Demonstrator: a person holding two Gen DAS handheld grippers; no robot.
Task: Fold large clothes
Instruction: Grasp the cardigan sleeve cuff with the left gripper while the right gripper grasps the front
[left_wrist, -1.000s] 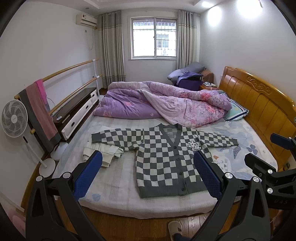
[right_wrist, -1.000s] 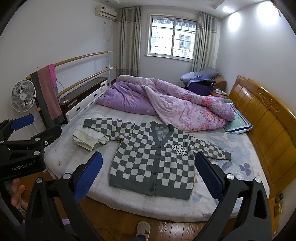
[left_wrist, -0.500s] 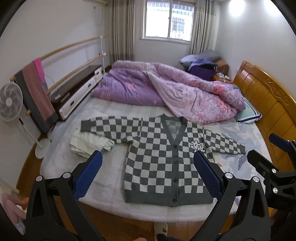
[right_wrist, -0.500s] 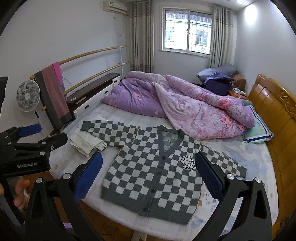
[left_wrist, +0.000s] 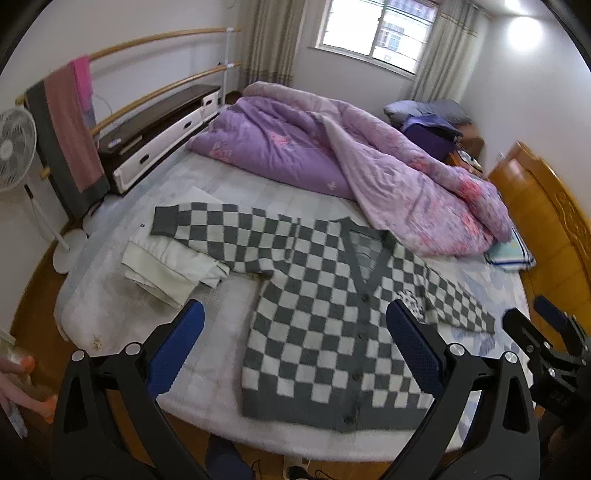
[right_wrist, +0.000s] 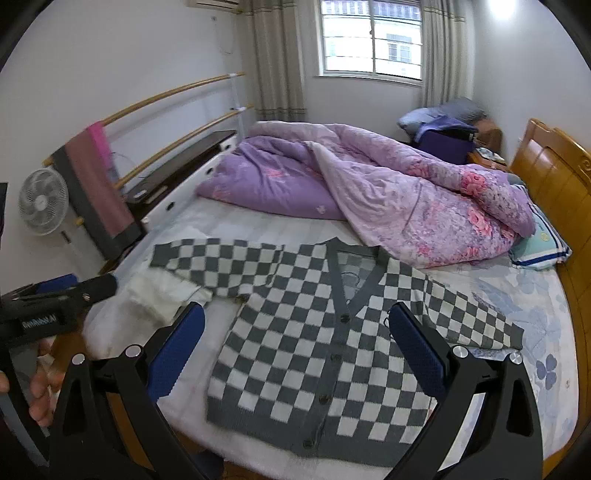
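Left wrist: checkered cardigan (left_wrist: 332, 310) flat on bed (left_wrist: 229, 302); both grippers spread.

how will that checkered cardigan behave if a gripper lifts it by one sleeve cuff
The checkered cardigan looks like thick knit lying limp on the bed, so it will probably droop and stretch rather than hold its shape. It seems buttoned, so the front should stay together. Its left sleeve overlaps the folded white cloth, which might drag along.
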